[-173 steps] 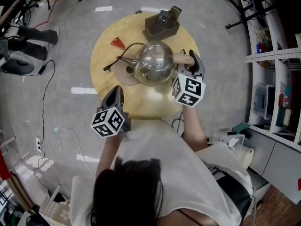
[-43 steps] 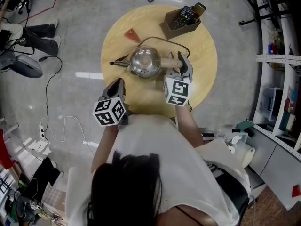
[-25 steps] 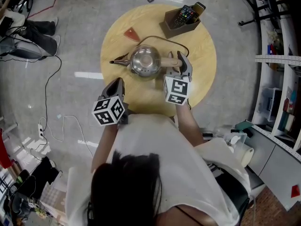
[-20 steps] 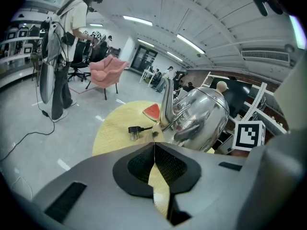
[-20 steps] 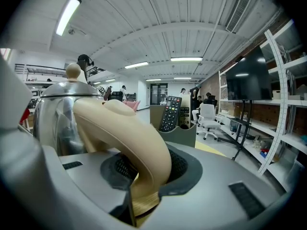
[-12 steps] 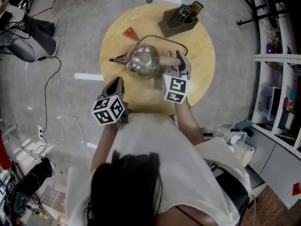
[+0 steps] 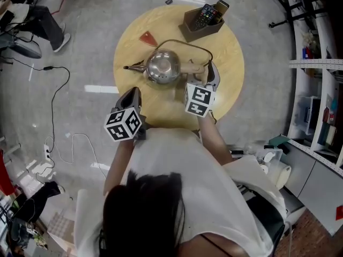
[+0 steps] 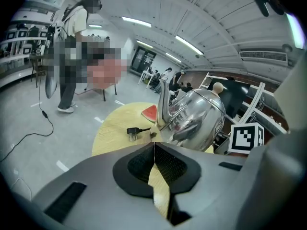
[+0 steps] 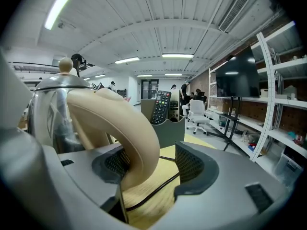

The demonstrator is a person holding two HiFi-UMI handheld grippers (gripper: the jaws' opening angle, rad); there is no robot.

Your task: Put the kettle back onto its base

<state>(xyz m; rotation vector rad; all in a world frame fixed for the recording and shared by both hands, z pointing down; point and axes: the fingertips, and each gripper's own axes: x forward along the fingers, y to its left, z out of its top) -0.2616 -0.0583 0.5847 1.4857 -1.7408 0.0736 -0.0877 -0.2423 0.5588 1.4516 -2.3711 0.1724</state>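
The steel kettle [image 7: 163, 66] stands on the round wooden table [image 7: 230, 52], spout to the left; whatever lies under it is hidden. Its cream handle [image 9: 120, 123] lies between the jaws of my right gripper [image 7: 208, 74]. Those jaws have just been opening: the handle leans on the left pad and the right pad [image 9: 192, 164] stands clear of it. My left gripper [image 7: 132, 98] hovers at the near table edge, left of the kettle [image 8: 199, 119], shut with nothing in it.
A dark box of remote controls [image 7: 202, 19] stands at the back of the table. A red watermelon-slice piece [image 7: 148, 38] lies back left. A black cord [image 7: 185, 43] loops behind the kettle; its plug [image 8: 133, 132] lies left. Shelves [image 7: 316, 90] line the right.
The right gripper's jaws have spread apart around the handle. The kettle, held higher several seconds ago, rests still on the table. The left gripper has not moved.
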